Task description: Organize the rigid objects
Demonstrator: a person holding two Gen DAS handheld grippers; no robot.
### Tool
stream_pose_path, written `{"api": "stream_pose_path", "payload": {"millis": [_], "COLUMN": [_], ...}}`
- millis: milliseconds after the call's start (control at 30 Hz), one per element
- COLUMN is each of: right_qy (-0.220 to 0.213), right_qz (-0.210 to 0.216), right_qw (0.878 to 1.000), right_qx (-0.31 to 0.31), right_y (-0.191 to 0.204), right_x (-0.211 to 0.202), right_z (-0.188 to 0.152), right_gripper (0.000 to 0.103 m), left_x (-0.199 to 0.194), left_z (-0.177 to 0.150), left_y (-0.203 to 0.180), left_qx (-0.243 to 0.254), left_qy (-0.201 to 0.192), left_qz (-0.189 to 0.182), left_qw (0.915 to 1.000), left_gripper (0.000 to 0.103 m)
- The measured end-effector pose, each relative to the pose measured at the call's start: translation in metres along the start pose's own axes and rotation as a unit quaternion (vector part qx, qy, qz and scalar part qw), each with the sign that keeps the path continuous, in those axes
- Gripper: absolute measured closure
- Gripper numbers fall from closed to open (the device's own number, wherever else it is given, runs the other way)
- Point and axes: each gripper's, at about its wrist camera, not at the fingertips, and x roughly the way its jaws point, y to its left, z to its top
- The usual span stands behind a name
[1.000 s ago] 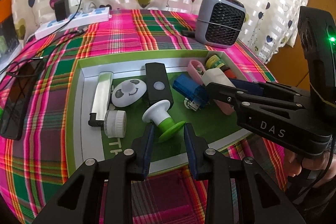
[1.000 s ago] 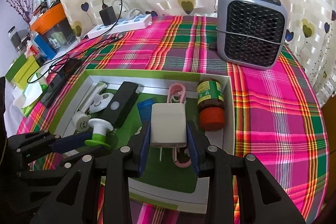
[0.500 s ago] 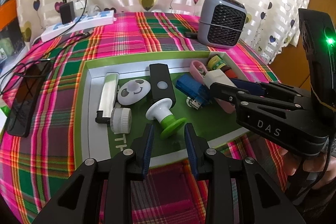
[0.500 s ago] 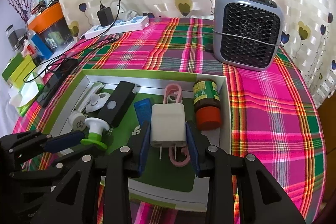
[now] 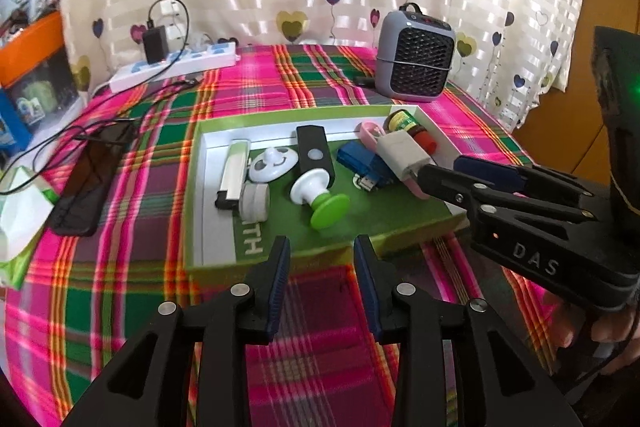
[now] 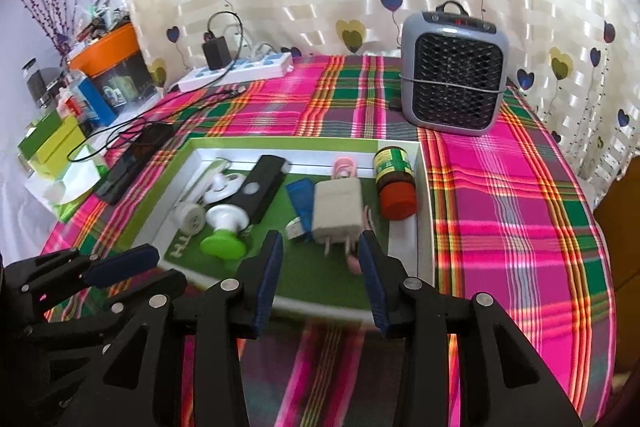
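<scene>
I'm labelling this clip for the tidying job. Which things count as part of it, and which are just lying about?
Job: tray, white charger, green-footed knob, black remote, brown jar.

Lying about: heater, power strip, phone.

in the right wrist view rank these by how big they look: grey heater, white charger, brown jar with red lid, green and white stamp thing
Largest to smallest:
1. grey heater
2. white charger
3. brown jar and green and white stamp look about alike; unranked.

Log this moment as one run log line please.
left gripper: jaws just opening, empty | right gripper: jaws just opening, charger released | tray: loaded
</scene>
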Motion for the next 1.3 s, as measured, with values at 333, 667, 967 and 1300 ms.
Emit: {"api": "stream_pose_path", "payload": {"millis": [333, 667, 967, 1300], "right_qy": [-0.001, 0.042, 0.053, 0.05], "right_qz": [-0.026, -0.061, -0.078, -0.084], "right_qw": [1.0, 0.997, 0.996, 0.995], "right_qx": [0.003, -0.002, 0.008, 0.01], "right_y": [0.016, 0.019, 0.015, 0.015], "right_x": [-0.026, -0.02, -0.018, -0.02], "right_z": [-0.04, -0.071, -0.081, -0.084], "right_gripper": [0.063, 0.063, 0.063, 0.062], "left_x": [-0.006, -0.003, -0.004, -0.004], "left_z": [-0.042, -0.063, -0.064, -0.064], "left_y": [0.004, -0.005, -0.008, -0.007], "left_qx": [-0.005, 0.014, 0.007, 0.002], "left_qy": [0.025, 0.042, 0.04, 0.037], "left_qz": [0.031, 0.056, 0.058, 0.056], "left_qw": [0.9992, 0.9974, 0.9975, 0.9977], "left_gripper": [0.071, 0.071, 0.07, 0.067]}}
